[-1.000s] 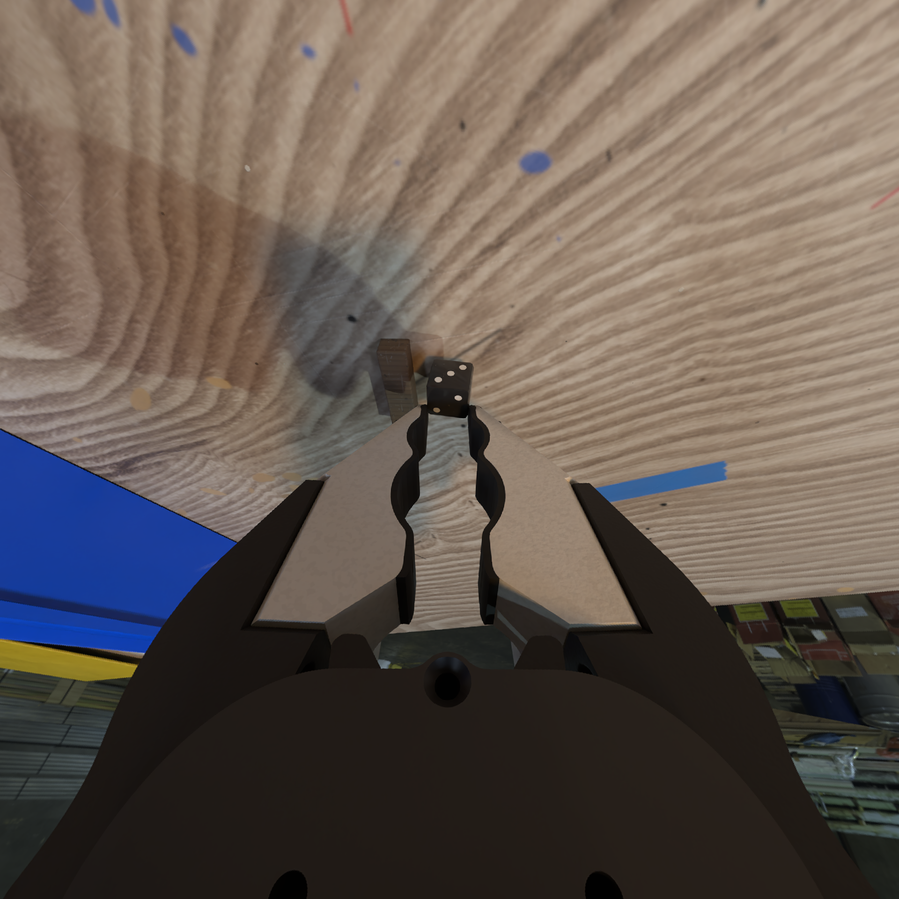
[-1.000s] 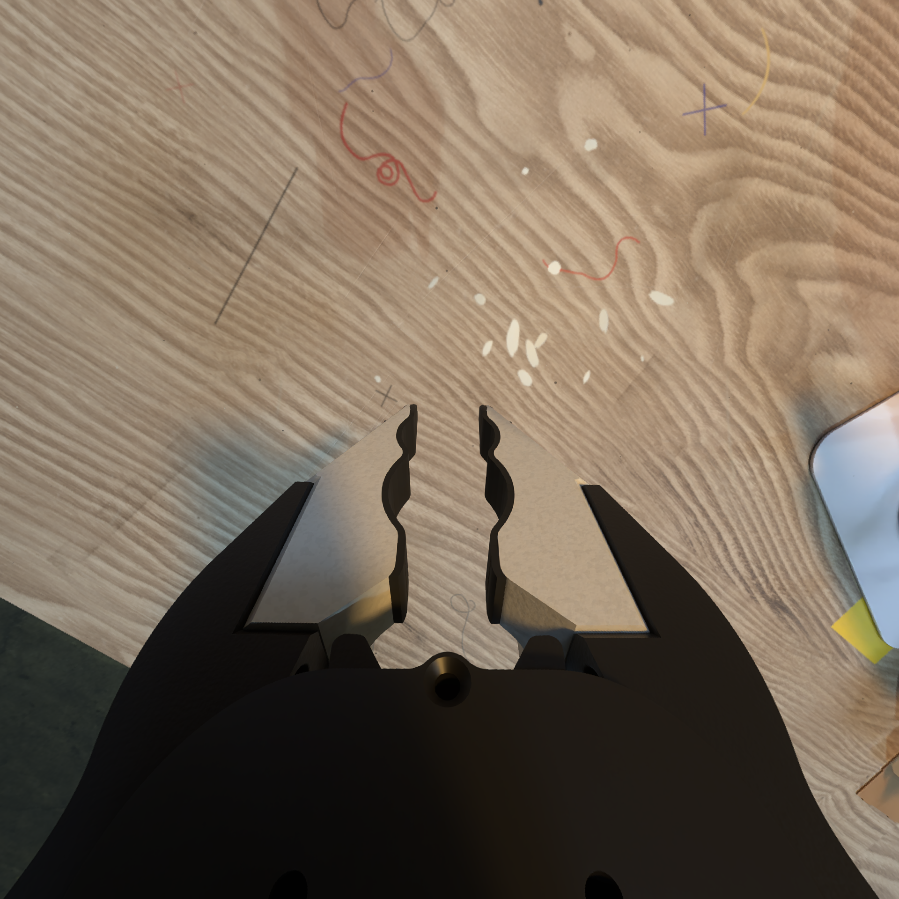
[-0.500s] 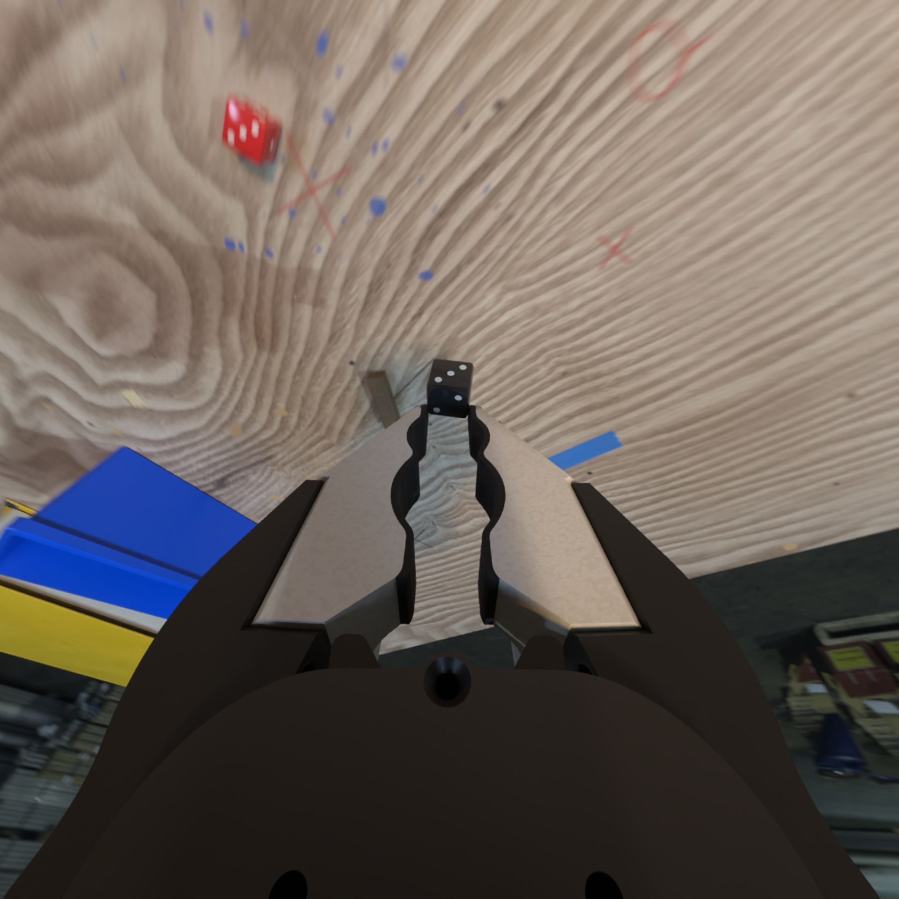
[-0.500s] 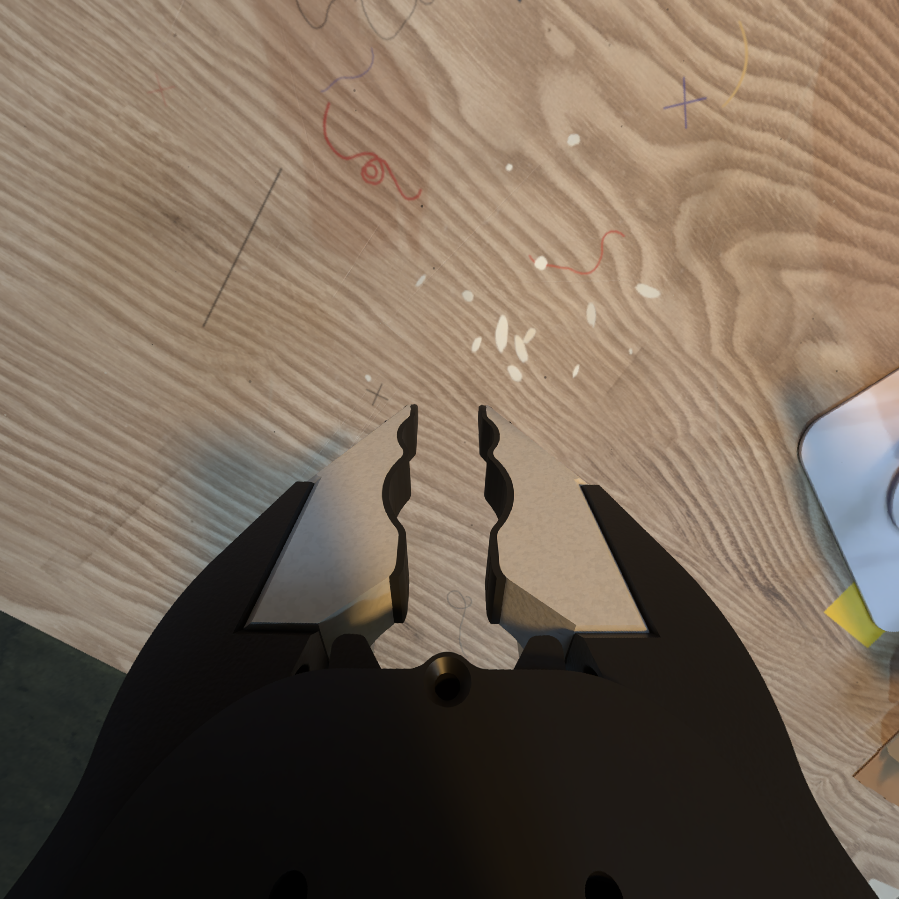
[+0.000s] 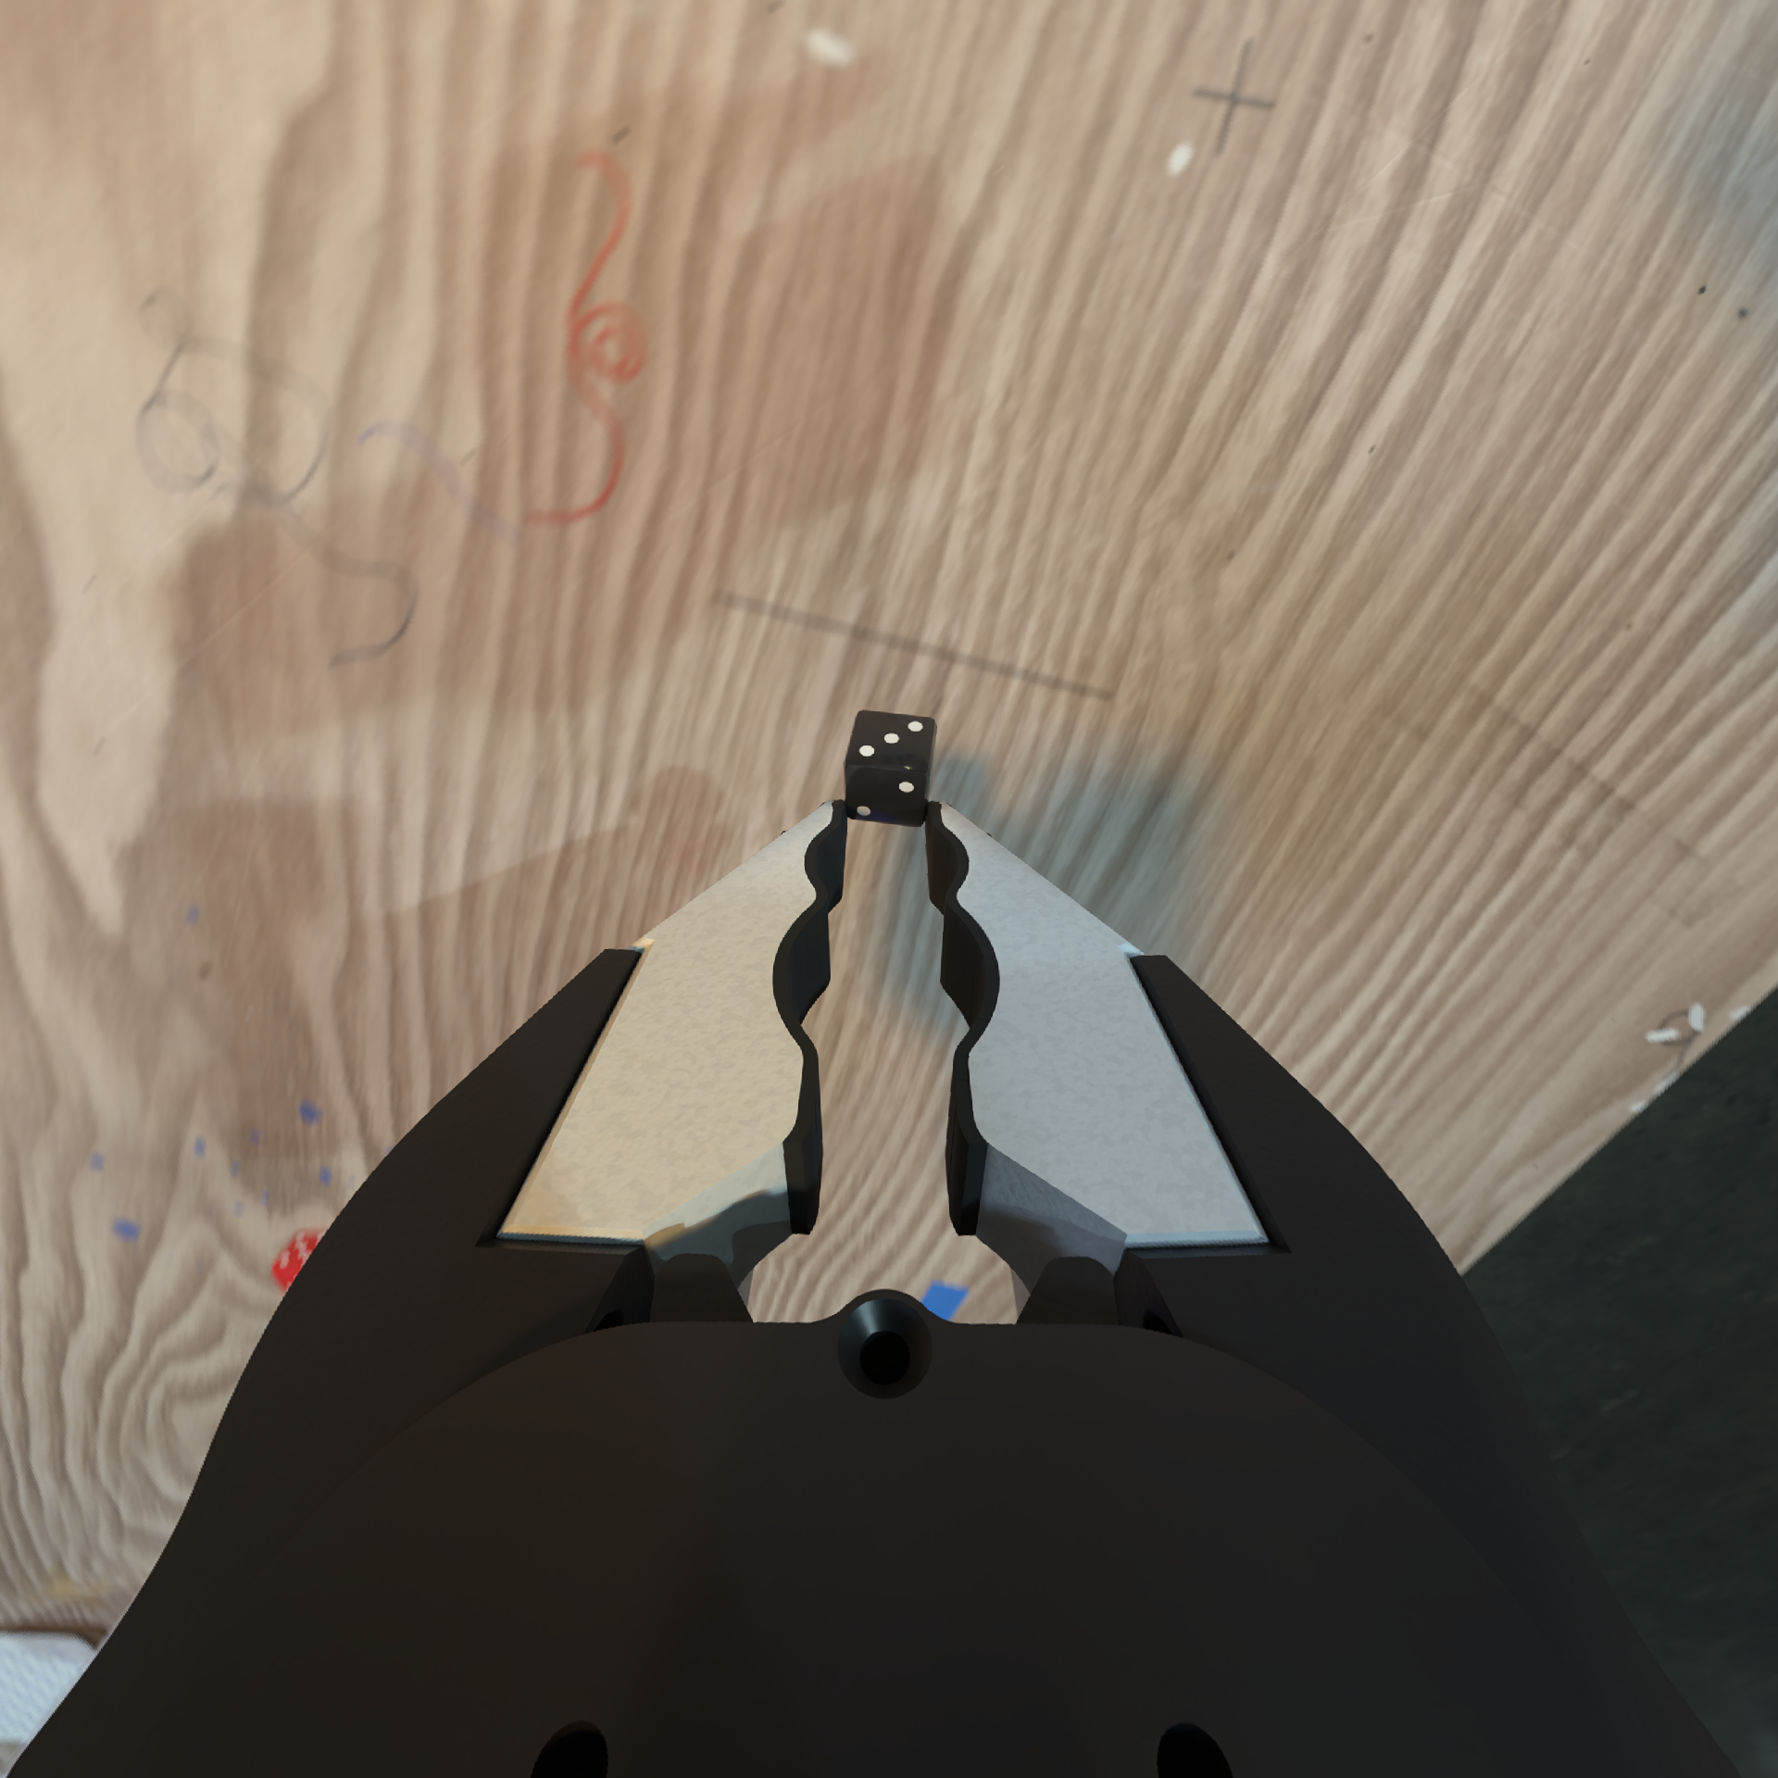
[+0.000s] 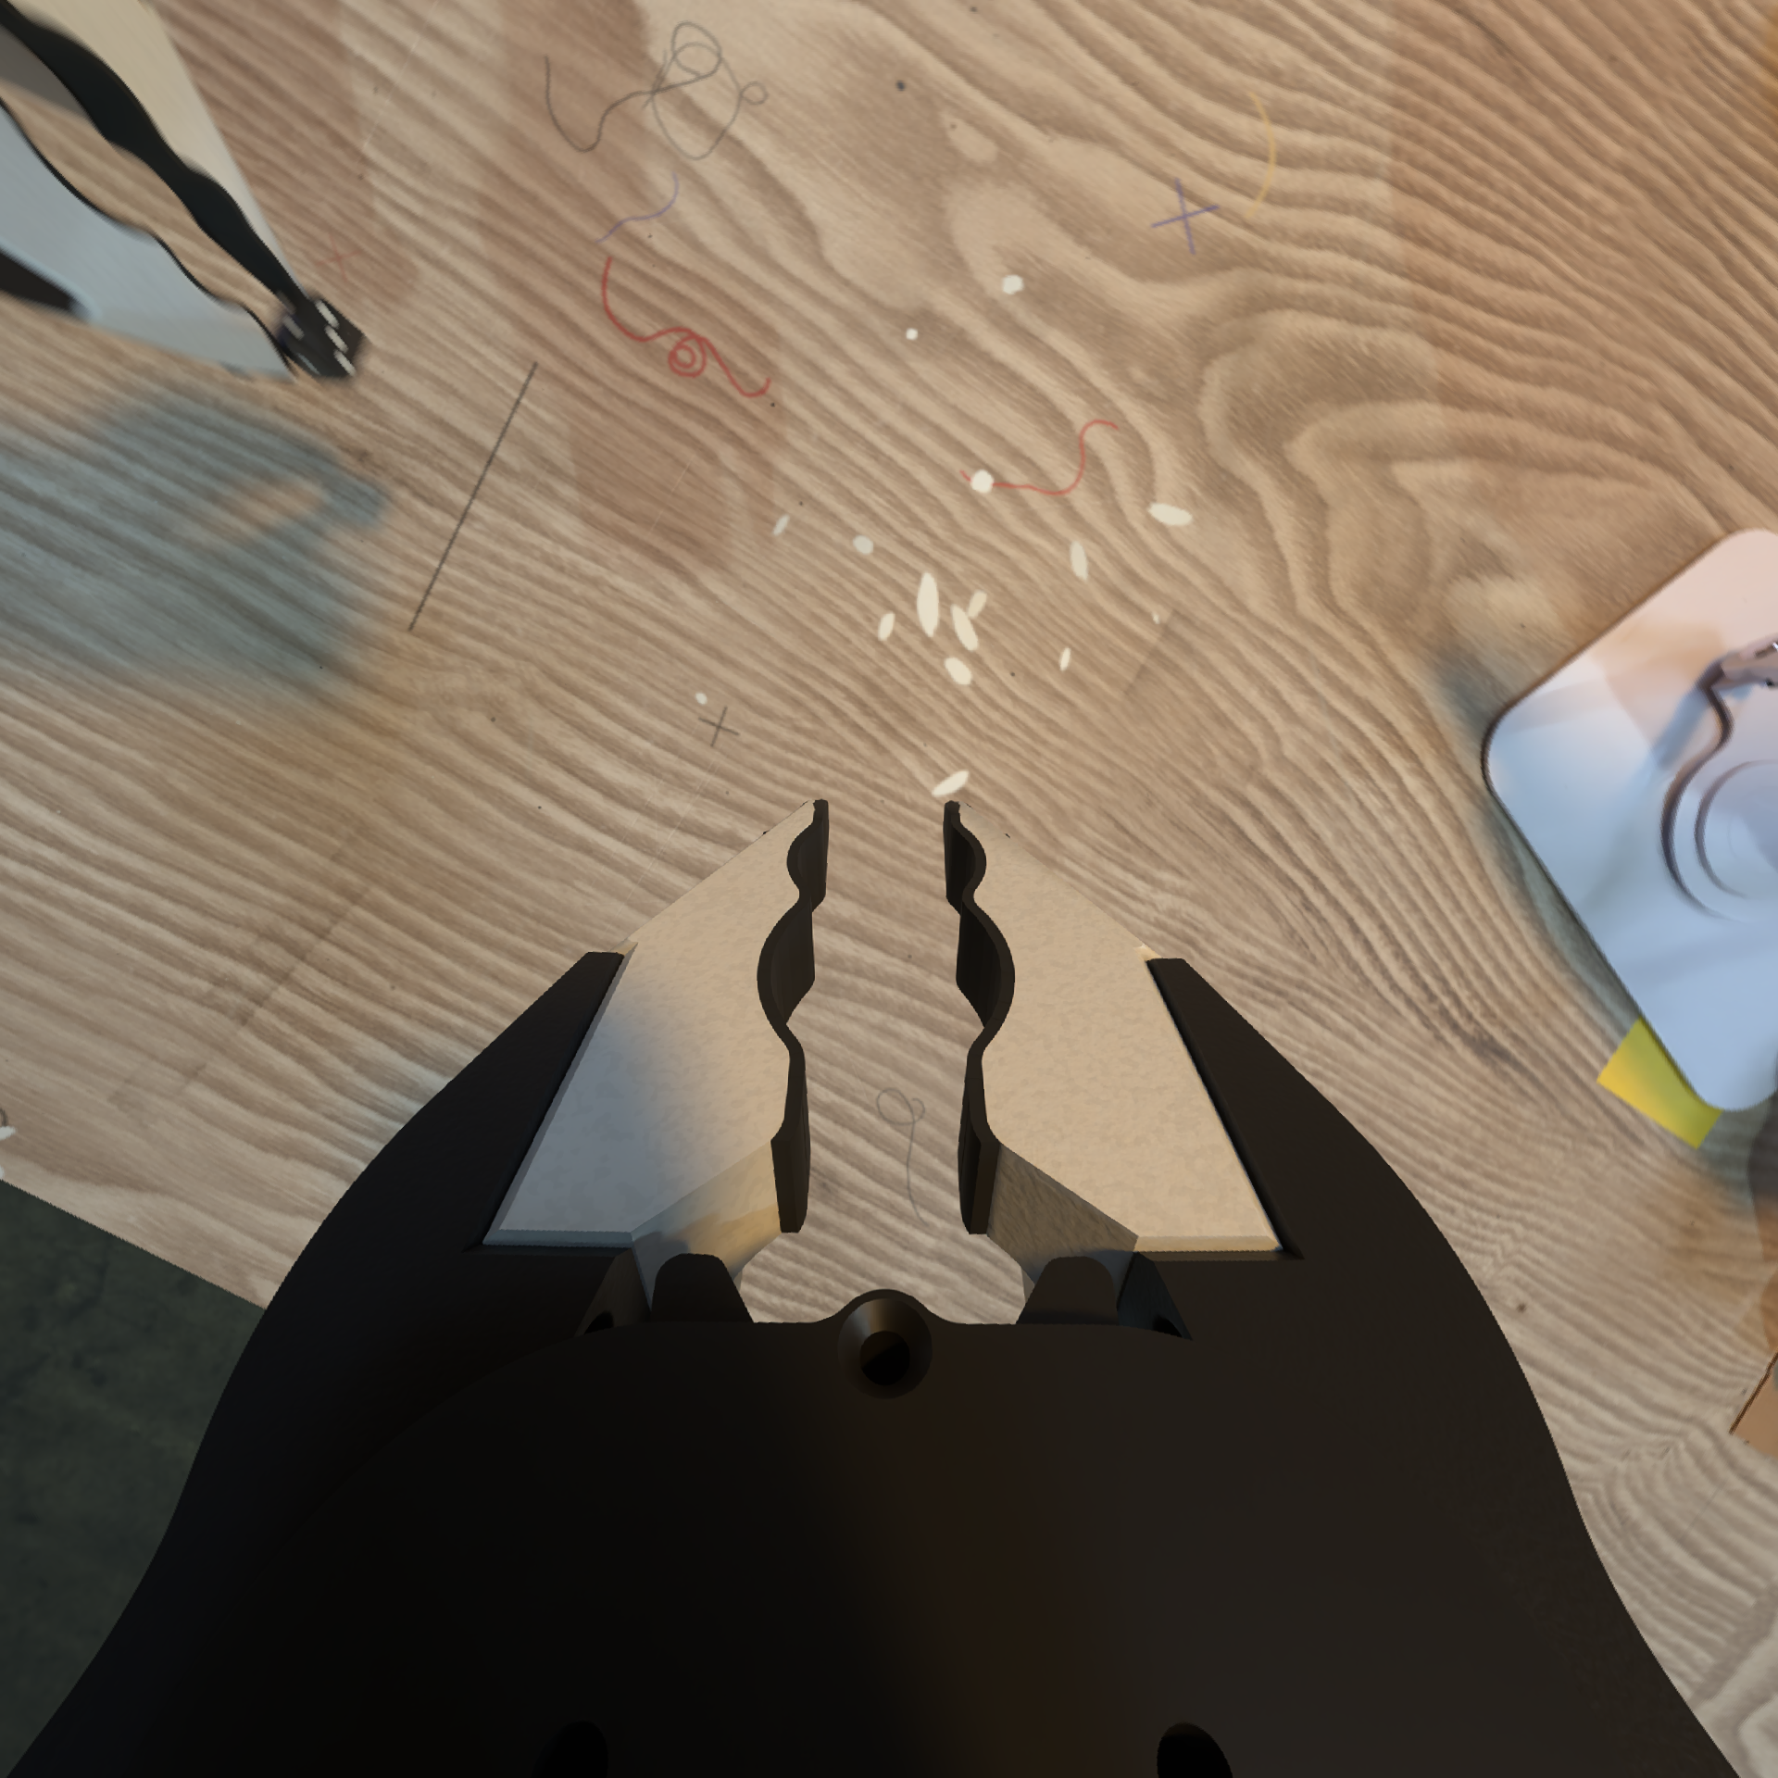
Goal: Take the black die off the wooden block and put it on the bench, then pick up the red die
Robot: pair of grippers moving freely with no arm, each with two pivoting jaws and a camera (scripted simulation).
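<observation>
Left wrist view: left gripper (image 5: 886,811) is clamping the black die (image 5: 890,768) at its fingertips above the bench (image 5: 1251,481)
Right gripper (image 6: 885,808) is hovering with fingers apart, empty; red die (image 5: 293,1261) is lying well behind

A white square pad (image 6: 1636,847) with raised rings lies at the right edge of the desk (image 6: 1251,385), a yellow slip (image 6: 1657,1097) tucked under its near corner. Red squiggles (image 6: 688,337), pencil scribbles (image 6: 664,96), a thin line (image 6: 473,495) and pale flecks (image 6: 928,606) mark the wood.
</observation>
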